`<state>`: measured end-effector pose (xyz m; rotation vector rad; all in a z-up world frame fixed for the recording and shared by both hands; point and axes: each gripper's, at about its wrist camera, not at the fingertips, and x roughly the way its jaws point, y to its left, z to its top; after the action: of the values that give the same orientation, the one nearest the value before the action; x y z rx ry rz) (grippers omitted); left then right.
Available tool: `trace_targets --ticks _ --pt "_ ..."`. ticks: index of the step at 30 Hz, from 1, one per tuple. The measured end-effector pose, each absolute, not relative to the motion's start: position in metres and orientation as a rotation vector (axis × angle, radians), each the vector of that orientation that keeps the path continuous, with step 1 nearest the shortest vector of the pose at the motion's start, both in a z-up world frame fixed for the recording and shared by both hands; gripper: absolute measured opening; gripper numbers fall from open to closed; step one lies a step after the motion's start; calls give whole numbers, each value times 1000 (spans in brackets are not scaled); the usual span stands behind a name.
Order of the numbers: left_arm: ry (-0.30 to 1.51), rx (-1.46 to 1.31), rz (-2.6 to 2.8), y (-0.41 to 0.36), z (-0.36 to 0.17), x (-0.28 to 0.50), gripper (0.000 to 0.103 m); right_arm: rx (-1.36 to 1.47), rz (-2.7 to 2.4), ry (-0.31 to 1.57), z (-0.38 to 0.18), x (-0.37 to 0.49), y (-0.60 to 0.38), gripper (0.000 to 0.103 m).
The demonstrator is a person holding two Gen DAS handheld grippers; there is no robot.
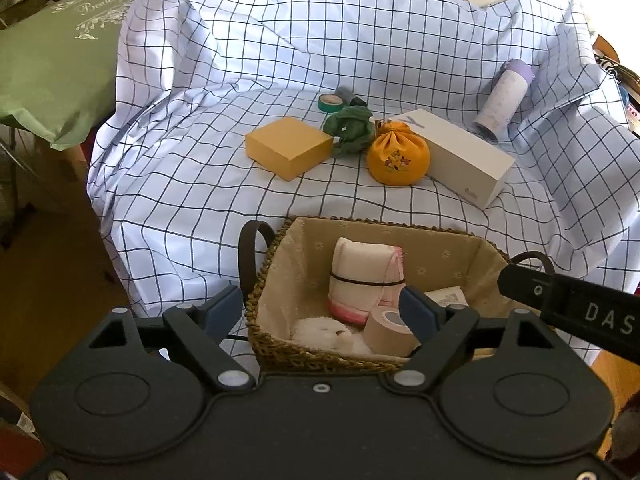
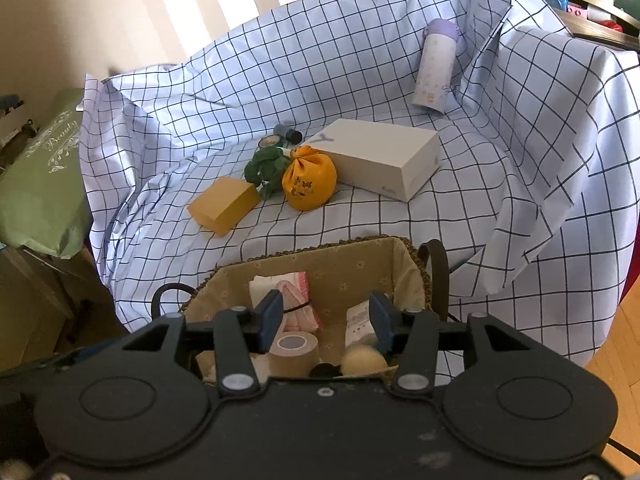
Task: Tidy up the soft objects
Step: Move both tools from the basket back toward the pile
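A woven basket [image 1: 440, 246] with beige lining stands at the near edge of the checked cloth. It holds a white-and-pink towel [image 1: 366, 276] bound by a black band, a white plush [image 1: 324, 334] and a tan tape roll [image 1: 390, 330]. My left gripper [image 1: 320, 312] hangs open over the basket's near left side, with nothing pressed between its pads. My right gripper [image 2: 326, 320] is open above the same basket [image 2: 352, 276], over the tape roll [image 2: 294, 350] and a cream plush [image 2: 362, 362]. Farther back lie an orange pouch [image 1: 398, 158] and a green soft bundle [image 1: 350, 128].
A yellow box [image 1: 288, 148], a long white box [image 1: 456, 158], a lilac bottle [image 1: 502, 98] and a small tape ring [image 1: 330, 102] sit on the cloth behind the basket. A paper packet [image 2: 360, 324] lies in the basket. A green cushion [image 1: 52, 60] is at the left.
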<state>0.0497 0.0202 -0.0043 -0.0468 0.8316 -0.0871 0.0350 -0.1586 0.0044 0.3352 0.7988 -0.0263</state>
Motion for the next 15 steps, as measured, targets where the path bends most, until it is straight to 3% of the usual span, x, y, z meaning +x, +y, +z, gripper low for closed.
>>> trace_targets --ticks 7,10,15 --pt "831 -39 -71 21 -4 49 83 326 -40 807 3 34 -161 51" --pt "829 -38 -64 22 -4 48 93 322 -42 810 2 34 -160 54" --pt "822 -27 -51 22 -4 47 94 317 -47 823 -1 34 -160 55"
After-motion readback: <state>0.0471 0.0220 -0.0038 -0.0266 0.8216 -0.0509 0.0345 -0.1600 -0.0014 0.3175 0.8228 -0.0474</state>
